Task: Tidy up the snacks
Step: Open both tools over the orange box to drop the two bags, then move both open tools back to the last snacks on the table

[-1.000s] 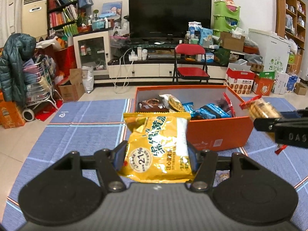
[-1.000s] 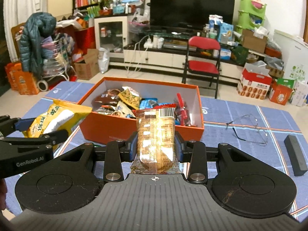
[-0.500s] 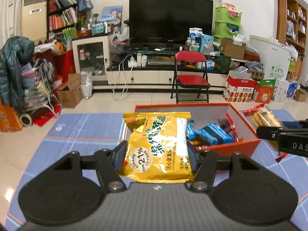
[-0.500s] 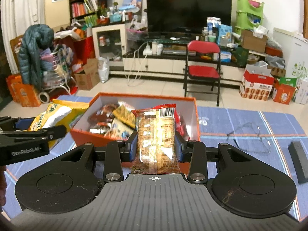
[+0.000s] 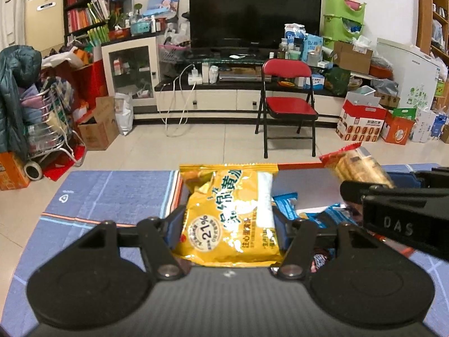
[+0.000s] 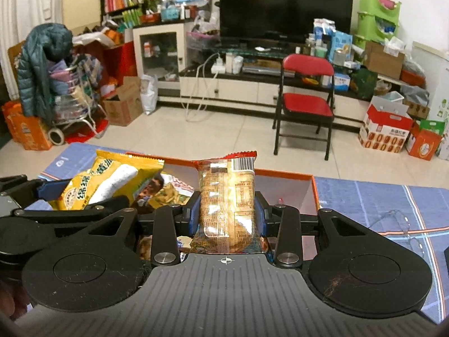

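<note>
My left gripper (image 5: 228, 226) is shut on a yellow snack bag (image 5: 230, 210) that stands upright between its blue pads. My right gripper (image 6: 227, 216) is shut on a clear cracker pack (image 6: 228, 205) with a red top seal. Both hang over the open orange box (image 6: 314, 188), which holds several snack packets (image 6: 165, 191). In the right wrist view the left gripper with its yellow snack bag (image 6: 106, 179) shows at the left. In the left wrist view the right gripper's cracker pack (image 5: 359, 167) shows at the right. The box's near wall is hidden under the grippers.
The box stands on a blue patterned mat (image 5: 112, 193). A pair of glasses (image 6: 398, 219) lies on the mat to the right. Beyond are tiled floor, a red folding chair (image 6: 307, 104), a TV stand, cardboard boxes and a cart with clothes (image 6: 70, 95).
Both grippers have moved forward with their packs, from in front of the orange box to above its inside. The box now sits low and close in both views.
</note>
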### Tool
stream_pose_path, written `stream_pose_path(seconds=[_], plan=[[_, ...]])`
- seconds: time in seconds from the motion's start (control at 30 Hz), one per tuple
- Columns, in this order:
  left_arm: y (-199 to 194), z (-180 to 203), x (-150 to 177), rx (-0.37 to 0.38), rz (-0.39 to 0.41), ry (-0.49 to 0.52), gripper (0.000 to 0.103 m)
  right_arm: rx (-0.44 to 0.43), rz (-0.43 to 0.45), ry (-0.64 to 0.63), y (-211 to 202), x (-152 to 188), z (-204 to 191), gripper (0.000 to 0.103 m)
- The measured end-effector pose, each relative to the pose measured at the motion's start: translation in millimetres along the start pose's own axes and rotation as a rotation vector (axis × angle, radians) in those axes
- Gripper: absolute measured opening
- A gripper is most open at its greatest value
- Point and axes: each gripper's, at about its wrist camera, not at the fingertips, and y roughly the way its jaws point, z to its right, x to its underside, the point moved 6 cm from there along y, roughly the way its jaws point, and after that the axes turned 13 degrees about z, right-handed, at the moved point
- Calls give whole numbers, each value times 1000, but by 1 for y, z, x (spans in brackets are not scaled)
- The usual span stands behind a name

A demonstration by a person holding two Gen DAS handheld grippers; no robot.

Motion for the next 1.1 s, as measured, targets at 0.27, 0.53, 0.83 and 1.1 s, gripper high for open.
stream_pose_path(seconds=[0.27,0.53,0.83,1.1], plan=[[-1,-17,-7,-26,43,8,83,17,17,31,-1,3,11,40],[-103,-71,18,-80,112,-27,102,6,121,29,-128,38,14,58],[-137,-94,109,-113,-32,-95,102,6,28,15,-187,115,-2,57],[-109,-91,133,-109,-33,-69,102,71,0,112,-153,163,-7,56]])
